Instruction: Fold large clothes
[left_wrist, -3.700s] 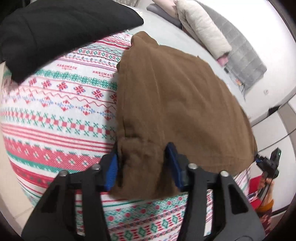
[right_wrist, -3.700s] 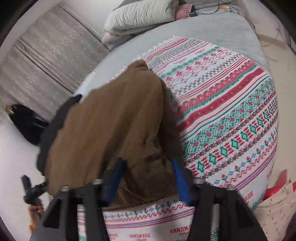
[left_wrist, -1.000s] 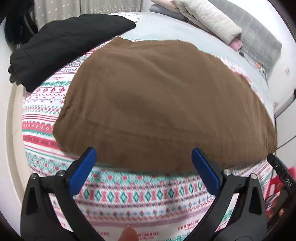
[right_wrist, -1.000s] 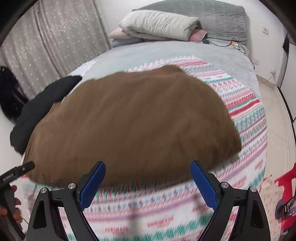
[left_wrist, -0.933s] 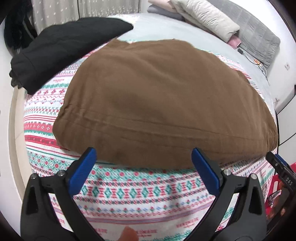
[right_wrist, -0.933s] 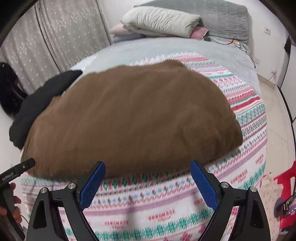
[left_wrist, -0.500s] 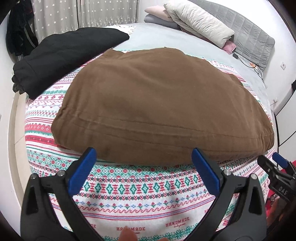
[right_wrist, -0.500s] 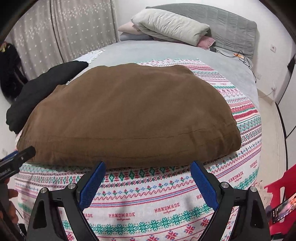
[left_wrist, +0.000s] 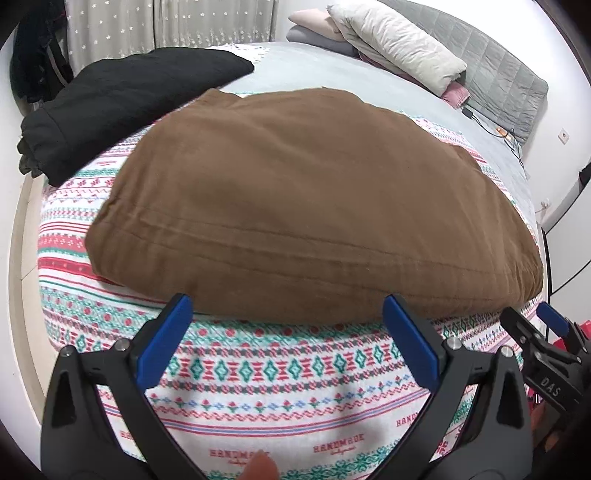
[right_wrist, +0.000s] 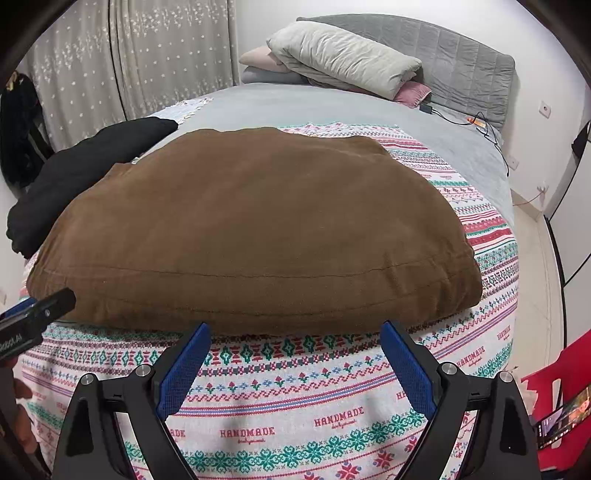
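Left gripper (left_wrist: 284, 325) fingers spread wide, holding nothing. Right gripper (right_wrist: 295, 347) the same, empty. Brown garment (left_wrist: 306, 206) lies folded flat on the patterned blanket (left_wrist: 280, 373) on the bed, just past both sets of fingertips at 12 o'clock. Black clothing (left_wrist: 122, 99) sits at 10 o'clock, pillows (right_wrist: 340, 55) at 1 o'clock.

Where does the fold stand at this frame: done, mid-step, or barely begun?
Largely done, it seems: the brown garment lies as a flat, layered rectangle on the patterned blanket, seamed edge nearest. Nothing is in hand; the left gripper and right gripper are both open, short of that edge. Possibly one more fold remains, and the black garment lies beside it.
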